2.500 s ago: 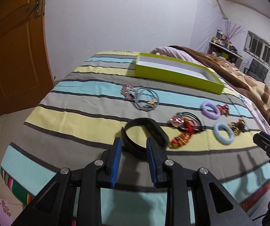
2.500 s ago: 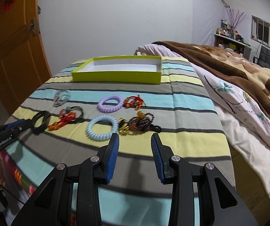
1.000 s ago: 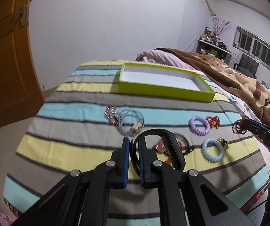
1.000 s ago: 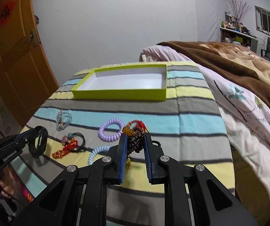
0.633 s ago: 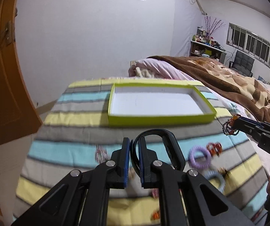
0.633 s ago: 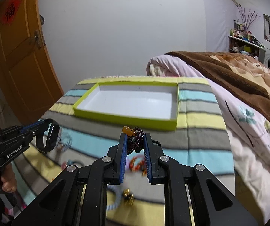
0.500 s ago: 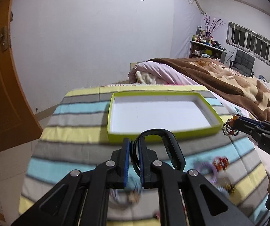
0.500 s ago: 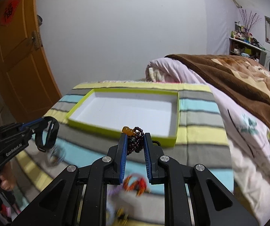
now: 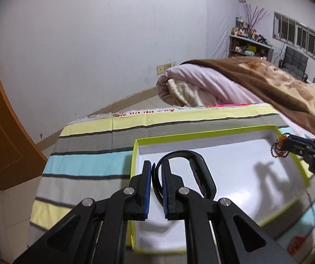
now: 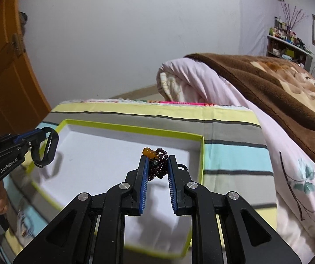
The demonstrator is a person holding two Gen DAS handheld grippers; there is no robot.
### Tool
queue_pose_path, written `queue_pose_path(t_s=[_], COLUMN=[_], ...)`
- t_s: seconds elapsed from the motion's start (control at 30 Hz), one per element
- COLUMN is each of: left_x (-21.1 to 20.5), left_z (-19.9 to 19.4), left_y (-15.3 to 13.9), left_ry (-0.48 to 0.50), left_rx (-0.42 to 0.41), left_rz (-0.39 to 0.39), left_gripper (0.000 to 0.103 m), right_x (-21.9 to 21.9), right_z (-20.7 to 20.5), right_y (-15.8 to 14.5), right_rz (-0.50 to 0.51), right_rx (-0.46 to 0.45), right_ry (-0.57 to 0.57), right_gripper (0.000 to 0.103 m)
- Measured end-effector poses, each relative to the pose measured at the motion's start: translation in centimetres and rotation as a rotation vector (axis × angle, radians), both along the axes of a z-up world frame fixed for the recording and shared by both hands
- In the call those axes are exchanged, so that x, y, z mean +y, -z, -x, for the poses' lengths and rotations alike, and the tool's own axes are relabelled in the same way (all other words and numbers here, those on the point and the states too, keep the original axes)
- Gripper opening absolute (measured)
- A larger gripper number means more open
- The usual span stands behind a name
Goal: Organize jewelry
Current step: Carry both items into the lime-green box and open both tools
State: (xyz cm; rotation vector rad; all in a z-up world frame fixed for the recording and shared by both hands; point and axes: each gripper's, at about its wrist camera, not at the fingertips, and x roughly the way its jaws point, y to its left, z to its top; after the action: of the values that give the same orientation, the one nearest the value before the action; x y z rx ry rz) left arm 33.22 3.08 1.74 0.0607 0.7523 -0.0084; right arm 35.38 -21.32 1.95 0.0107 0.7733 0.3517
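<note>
1. The black band [image 9: 198, 173], a closed loop, is clamped by one side between the blue pads of the left gripper [image 9: 156, 186]. A second ago it hung above the loose jewelry on the striped bedspread [image 9: 87, 154]; it is now over the white floor of the lime-green box [image 9: 221, 132], near the box's left wall, not touching it.
2. The dark beaded bracelet [image 10: 158, 165], with an amber bead at its top, is pinched between the pads of the right gripper [image 10: 156, 169]. A second ago it was over the bedspread in front of the box; now it is held above the box floor near the right wall.
3. In the left wrist view the right gripper [image 9: 289, 144] reaches in over the box's far right corner with the bracelet at its tips.
4. The box lies near the far edge of the bedspread and fills much more of both views than before. A rolled pink quilt [image 10: 192, 81] and a brown blanket [image 10: 278, 88] lie beyond it.
</note>
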Motion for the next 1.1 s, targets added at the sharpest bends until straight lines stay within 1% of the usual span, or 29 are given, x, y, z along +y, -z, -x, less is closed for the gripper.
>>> queue_pose_path(t_s=[0.1,0.2,0.33,0.43,0.5,0.53,0.7,0.8,0.9,0.97,1.1], left_x=[0.1,0.5,0.5,0.6,0.8,0.9,1.2,1.3,1.0,0.7,0.4], left_z=[-1.8,-2.9,-3.8,-4.1,-4.2,-4.1,-3.4,-2.4,-0.6,0.8,4.3], left_y=[1.1,1.9,2.9,3.2,3.2,3.2,2.2,0.9,-0.4,-1.1,-2.4], left_ry=[-0.010,-0.032,-0.050,-0.053,-0.053,-0.052,-0.040,-0.034,-0.018,-0.003,0.013], left_rx=[0.026,0.052,0.085,0.093,0.093,0.093,0.062,0.032,-0.005,-0.022,-0.061], left_rz=[-0.013,-0.011,-0.017,-0.011,0.003,0.010,0.039,0.051,0.052,0.054,0.073], left_gripper=[0.010,0.010,0.010,0.011,0.011,0.011,0.011,0.012,0.012,0.015,0.016], right_x=[0.2,0.4,0.3,0.2,0.0,0.0,-0.3,-0.4,-0.4,-0.3,-0.3], right_z=[-1.5,-2.3,-3.1,-3.4,-3.1,-3.1,-1.5,0.3,2.5,4.1,7.9], right_y=[0.9,1.5,2.2,2.4,2.2,2.1,0.8,-0.2,-1.2,-1.7,-2.8], right_rz=[0.007,0.021,0.036,0.026,0.026,0.024,0.004,-0.006,-0.011,-0.015,-0.015], right_rx=[0.021,0.034,0.052,0.060,0.050,0.046,0.013,-0.013,-0.042,-0.061,-0.096], right_ry=[0.001,0.010,0.026,0.034,0.037,0.036,0.029,0.020,0.008,0.002,-0.014], right_gripper=[0.018,0.018,0.018,0.019,0.026,0.032,0.033,0.033,0.033,0.033,0.033])
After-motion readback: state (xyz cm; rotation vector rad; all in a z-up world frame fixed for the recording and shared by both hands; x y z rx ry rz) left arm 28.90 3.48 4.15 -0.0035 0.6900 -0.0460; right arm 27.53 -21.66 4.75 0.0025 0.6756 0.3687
